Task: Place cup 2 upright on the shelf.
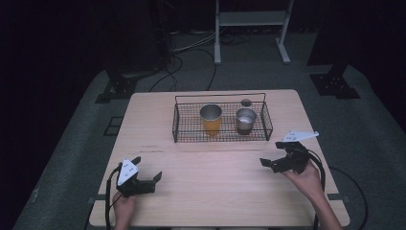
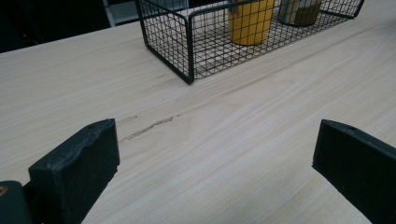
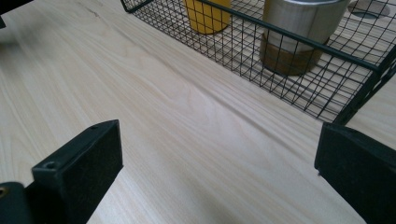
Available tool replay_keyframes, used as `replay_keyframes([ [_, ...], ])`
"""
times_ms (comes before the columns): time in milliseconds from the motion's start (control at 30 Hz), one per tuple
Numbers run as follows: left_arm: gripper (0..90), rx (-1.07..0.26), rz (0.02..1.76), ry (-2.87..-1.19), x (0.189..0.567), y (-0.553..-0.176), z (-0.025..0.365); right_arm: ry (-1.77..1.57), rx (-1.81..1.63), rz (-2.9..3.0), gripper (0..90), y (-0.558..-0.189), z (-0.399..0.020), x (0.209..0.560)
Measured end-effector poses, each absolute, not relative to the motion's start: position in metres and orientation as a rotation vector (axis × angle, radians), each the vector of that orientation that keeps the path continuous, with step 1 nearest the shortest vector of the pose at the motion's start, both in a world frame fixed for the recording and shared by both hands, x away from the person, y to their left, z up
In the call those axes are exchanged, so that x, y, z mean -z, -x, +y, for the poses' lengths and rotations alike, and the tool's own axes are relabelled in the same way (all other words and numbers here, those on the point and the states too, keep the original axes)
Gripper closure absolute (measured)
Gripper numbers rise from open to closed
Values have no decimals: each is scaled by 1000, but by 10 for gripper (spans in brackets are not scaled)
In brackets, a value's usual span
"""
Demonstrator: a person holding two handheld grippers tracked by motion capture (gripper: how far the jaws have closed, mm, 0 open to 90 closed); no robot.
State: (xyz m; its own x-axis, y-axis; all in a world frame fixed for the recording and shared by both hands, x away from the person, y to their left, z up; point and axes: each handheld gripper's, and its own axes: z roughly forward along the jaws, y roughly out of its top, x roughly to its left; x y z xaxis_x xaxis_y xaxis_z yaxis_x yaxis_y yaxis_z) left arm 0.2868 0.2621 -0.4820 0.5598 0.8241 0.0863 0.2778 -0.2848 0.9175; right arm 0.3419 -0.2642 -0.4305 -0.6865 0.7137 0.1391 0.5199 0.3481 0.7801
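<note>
Cups are both standing in the basket (image 1: 174,120) at twelve o'clock on the table (image 1: 215,182): the yellow cup (image 1: 211,119) at its middle, the steel cup (image 1: 245,120) just beside it toward three o'clock. As I judge it, nothing has been started; every lift remains. My left gripper (image 1: 149,181) sits at seven o'clock and my right gripper (image 1: 268,163) at four, both well apart from the basket. Each has its jaws spread wide, released, gripping nothing, bare wood showing between them in both gripper views.
</note>
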Motion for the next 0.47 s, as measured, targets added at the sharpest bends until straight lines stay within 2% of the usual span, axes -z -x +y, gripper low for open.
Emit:
replay_keyframes([
  [367,0,-712,904,-1831,482,-287,262,-1133,-1231,2356,3,-326,-273,446],
  [467,0,-709,906,-1831,482,-287,262,-1130,-1234,2361,35,-322,-274,450],
])
